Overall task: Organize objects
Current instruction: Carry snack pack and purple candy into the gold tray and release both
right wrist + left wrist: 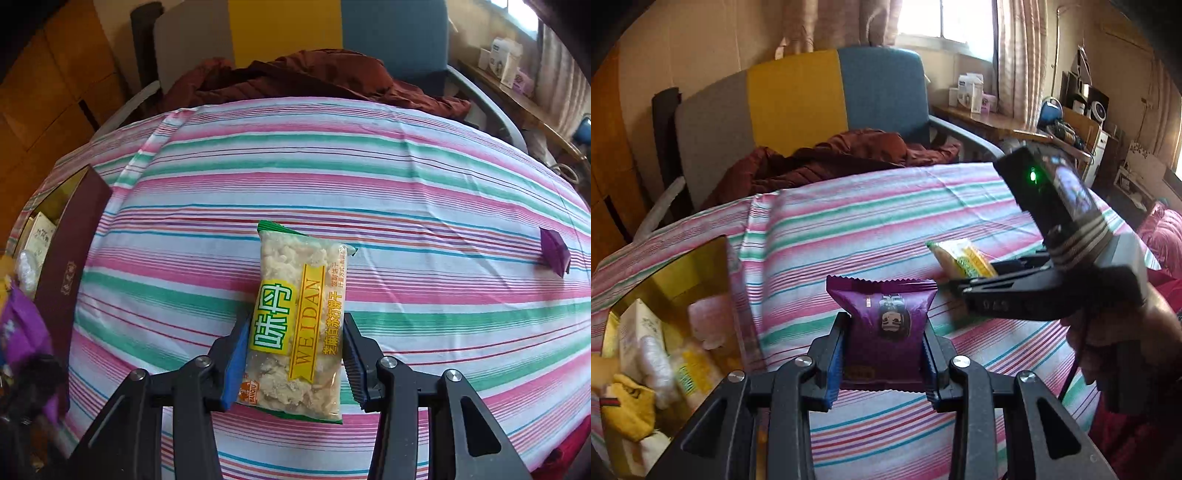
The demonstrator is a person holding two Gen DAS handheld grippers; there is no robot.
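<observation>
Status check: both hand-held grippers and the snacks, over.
Left hand-held gripper shut on purple snack packet. Right hand-held gripper shut on Weidan cracker packet. Open gift box left, path unobstructed.

Clear snack packet [301, 325] printed "WEIDAN" down a yellow band, large characters "味丹" on a yellow-green patch, small "BANOIU" mark at its lower corner, other print illegible.
</observation>
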